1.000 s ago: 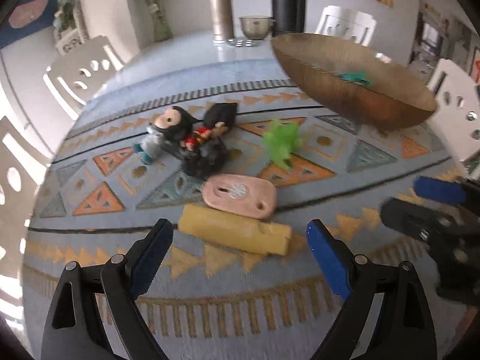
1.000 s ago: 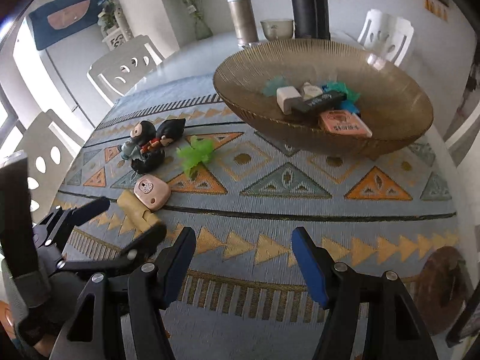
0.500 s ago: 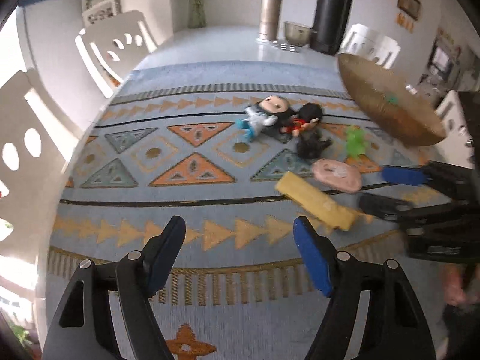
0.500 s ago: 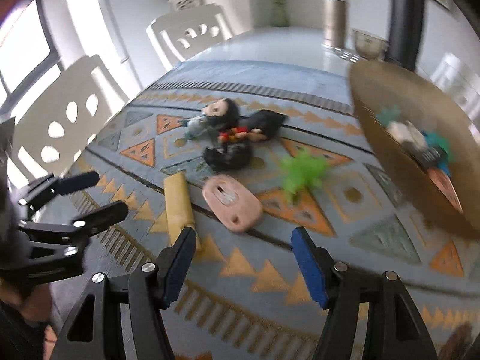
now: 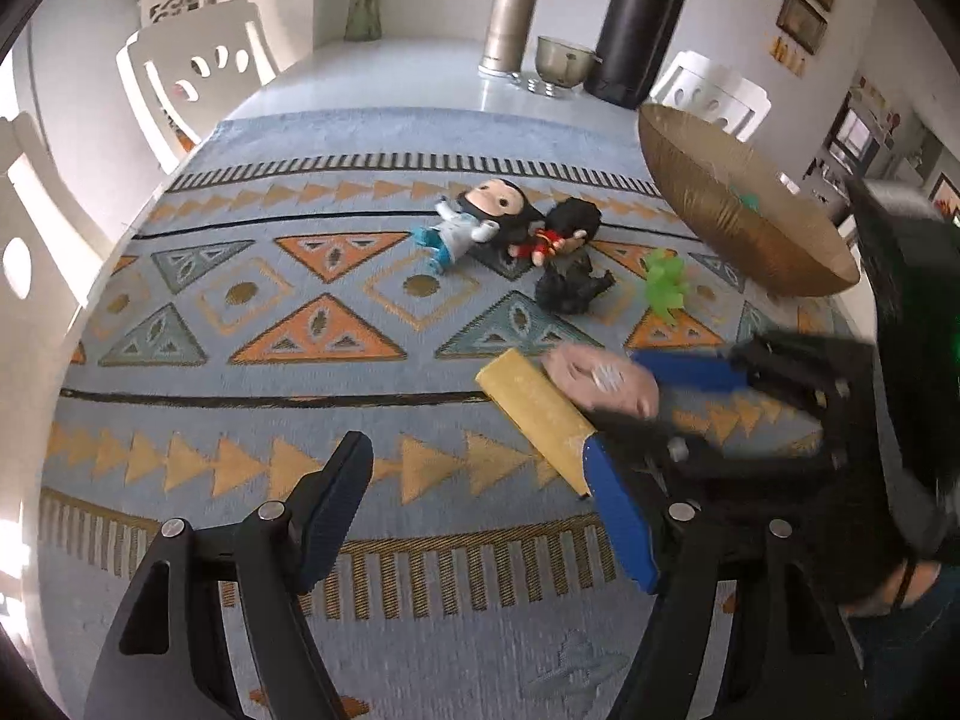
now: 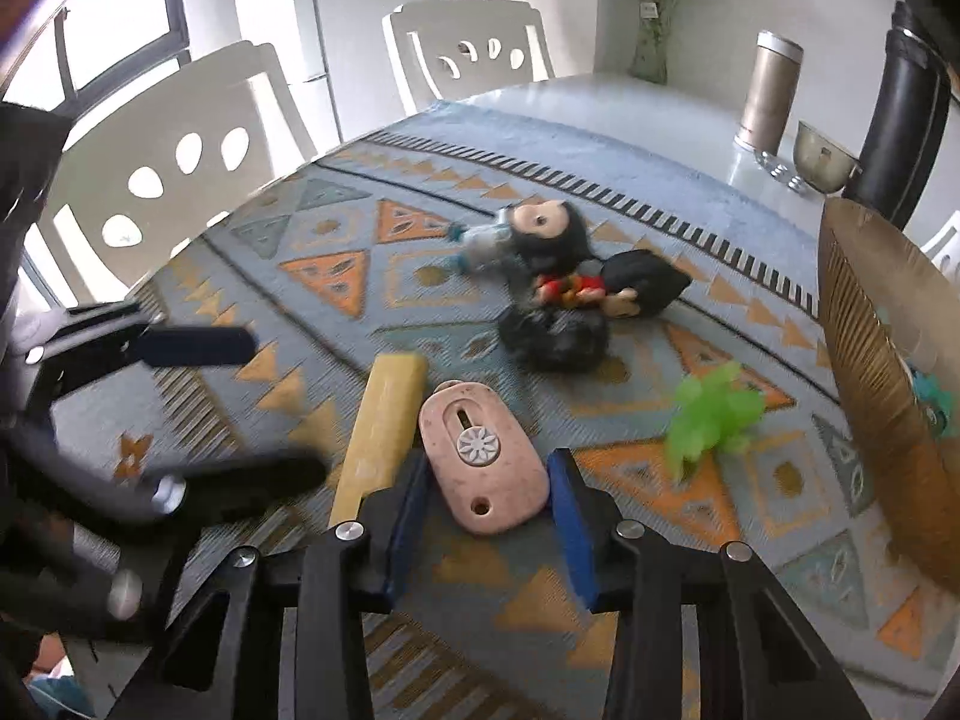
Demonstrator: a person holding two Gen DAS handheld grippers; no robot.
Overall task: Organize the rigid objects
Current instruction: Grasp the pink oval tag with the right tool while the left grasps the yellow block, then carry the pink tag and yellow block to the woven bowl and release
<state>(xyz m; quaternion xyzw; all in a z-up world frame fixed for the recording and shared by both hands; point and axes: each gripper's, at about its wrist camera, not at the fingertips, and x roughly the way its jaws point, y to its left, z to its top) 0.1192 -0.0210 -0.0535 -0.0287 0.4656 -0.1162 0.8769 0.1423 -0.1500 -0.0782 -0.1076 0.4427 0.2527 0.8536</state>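
Note:
A pink oval piece (image 6: 480, 456) with a white flower knob lies on the patterned cloth between my right gripper's (image 6: 489, 516) blue pads. Its jaws are closing and the pads meet both sides of the piece. A yellow block (image 6: 384, 420) lies just left of it. In the left wrist view the pink piece (image 5: 600, 372) sits inside the right gripper (image 5: 654, 396), with the yellow block (image 5: 534, 414) beside it. My left gripper (image 5: 477, 510) hovers over bare cloth to the left, its jaws closing with nothing between them.
Two dolls (image 5: 474, 222) (image 5: 558, 234), a black figure (image 5: 570, 288) and a green toy (image 5: 666, 285) lie mid-cloth. A brown bowl (image 5: 738, 222) with items stands at the right. A steel flask (image 5: 516, 18), a metal cup (image 5: 564, 60) and a black jug (image 5: 636, 24) stand at the back. White chairs (image 6: 180, 168) ring the table.
The right gripper swung left from the bowl to the pink piece and narrowed around it. The left gripper drew back left from the yellow block and narrowed a little.

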